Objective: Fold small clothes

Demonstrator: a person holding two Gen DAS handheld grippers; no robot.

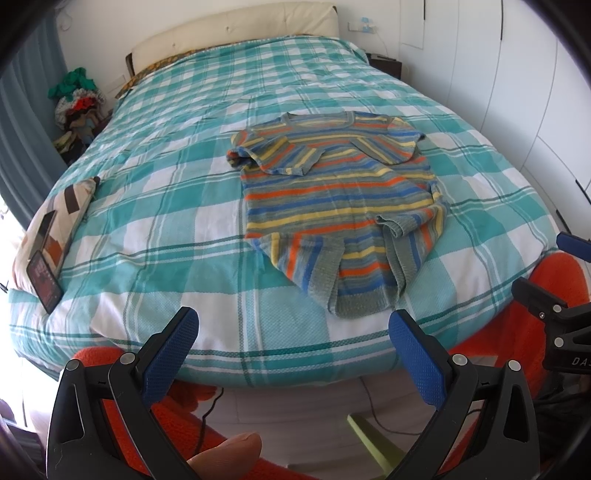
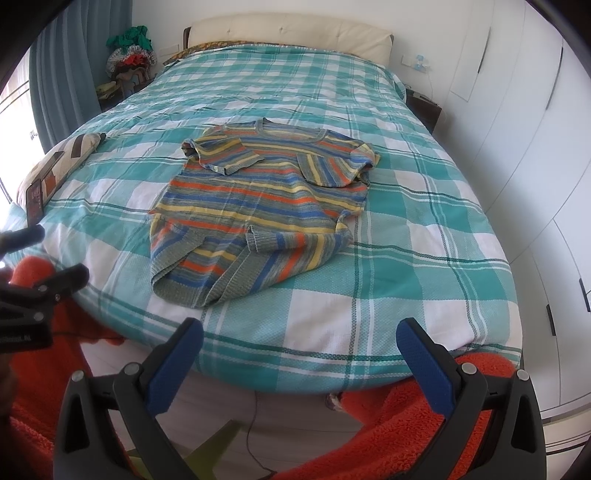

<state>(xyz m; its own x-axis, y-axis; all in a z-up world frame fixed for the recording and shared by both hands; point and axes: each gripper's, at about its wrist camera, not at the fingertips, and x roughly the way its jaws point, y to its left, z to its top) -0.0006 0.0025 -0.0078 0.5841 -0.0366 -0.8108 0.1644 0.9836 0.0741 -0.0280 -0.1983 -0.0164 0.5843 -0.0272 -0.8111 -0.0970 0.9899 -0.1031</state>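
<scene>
- A bed (image 1: 155, 206) fills most of both views, covered by a teal-and-white checked bedspread (image 2: 406, 236), with a cream padded headboard (image 2: 288, 29) at the far end.
- White wardrobe doors (image 2: 535, 155) run along the bed's right side; a blue curtain (image 1: 26, 140) hangs at the left.
- A striped knit top (image 1: 332, 199), in orange, blue, yellow and grey-green bands, lies flat on the bedspread near the foot of the bed, neckline toward the headboard. Both short sleeves are folded in over the chest, and the lower side edges and hem are turned inward and rumpled.
- Orange fleecy fabric (image 2: 413, 424) shows below the bed's near edge in both views.
- A patterned pillow (image 1: 55, 221) lies at the bed's left edge, with a dark phone (image 1: 44, 280) lying just beside it.
- The left gripper (image 1: 291, 332) hovers off the foot of the bed, its blue-padded fingers (image 1: 413, 354) wide apart and empty, short of the top's hem.
- The right gripper (image 2: 301, 339) hovers likewise, fingers (image 2: 173, 362) spread wide, holding nothing.
- A fingertip (image 1: 225, 458) shows at the bottom of the left wrist view.
</scene>
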